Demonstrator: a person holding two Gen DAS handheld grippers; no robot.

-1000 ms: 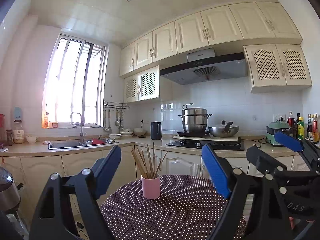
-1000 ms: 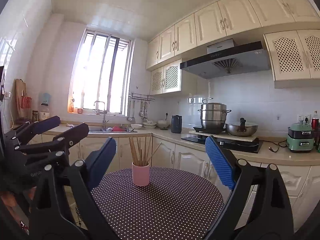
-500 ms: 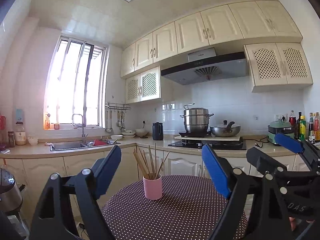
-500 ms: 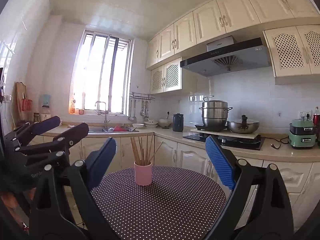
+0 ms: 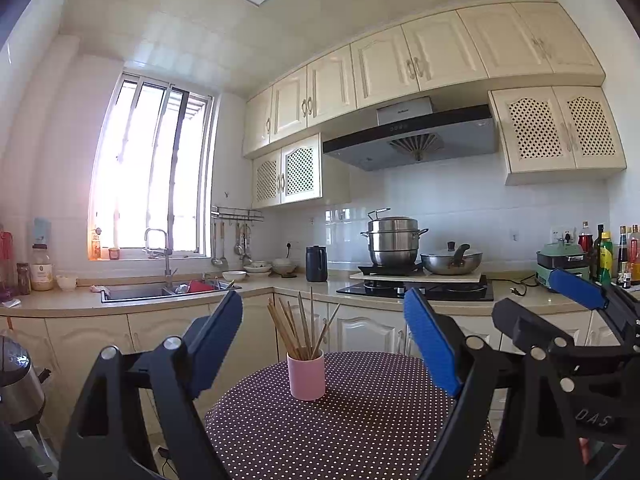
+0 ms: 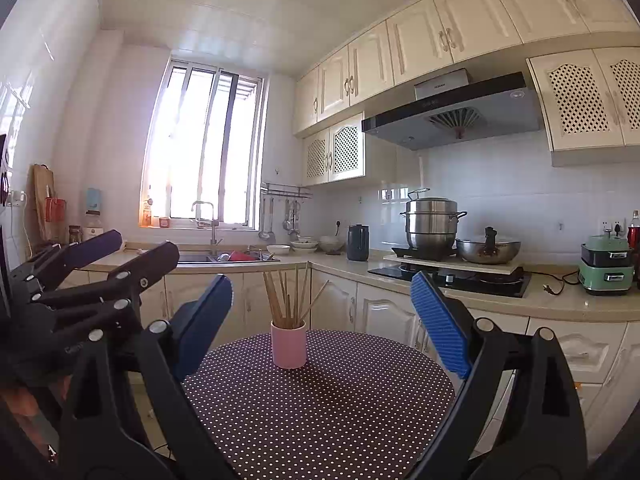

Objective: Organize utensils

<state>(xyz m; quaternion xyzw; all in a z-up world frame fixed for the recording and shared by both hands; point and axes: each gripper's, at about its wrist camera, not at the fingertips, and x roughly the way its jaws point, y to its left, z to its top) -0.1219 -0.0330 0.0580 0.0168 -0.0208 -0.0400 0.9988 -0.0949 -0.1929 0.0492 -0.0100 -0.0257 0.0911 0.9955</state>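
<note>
One pink cup (image 5: 306,375) stands upright near the far edge of a round dotted surface (image 5: 360,432), holding roughly eight wooden chopsticks (image 5: 301,330), fanned out. They look light, stiff and thin; pinching one near its top seems best. The left gripper (image 5: 323,344) and right gripper (image 6: 322,322) are both spread wide, holding nothing.

Cup (image 5: 306,376): pink. Chopsticks (image 5: 300,330): tan wood. Bench (image 5: 360,424) cloth: dark brown, white polka dots. Left hand-held gripper (image 5: 323,344): black frame, blue pads (image 5: 430,346). Right hand-held gripper (image 6: 322,320): black frame, blue ribbed pads (image 6: 440,320). Cabinets (image 5: 420,64): cream.
</note>
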